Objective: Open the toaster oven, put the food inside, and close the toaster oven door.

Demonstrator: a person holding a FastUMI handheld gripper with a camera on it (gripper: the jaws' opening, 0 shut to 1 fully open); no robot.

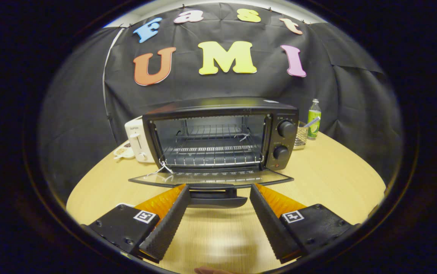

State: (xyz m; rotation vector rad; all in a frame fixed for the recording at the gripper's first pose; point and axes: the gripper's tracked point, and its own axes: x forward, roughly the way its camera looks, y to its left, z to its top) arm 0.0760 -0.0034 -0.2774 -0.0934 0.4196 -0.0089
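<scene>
Round wooden counter (329,171) under my view — on it: toaster oven (220,133), white toaster (138,141), small dish (124,151), green bottle (313,118), wire holder (300,136).

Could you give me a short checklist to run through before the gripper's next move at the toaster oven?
1. Toaster oven door fully down: ok, it lies flat and open.
2. Rack free for food: ok, bare wires, nothing on it.
3. Fingers free: ok, gripper open, holding nothing, door handle between the tips.
4. Food located: cannot tell, none identifiable; a small plate sits beside the white toaster.
5. String at the door hinge clear of the path: cannot tell.
</scene>
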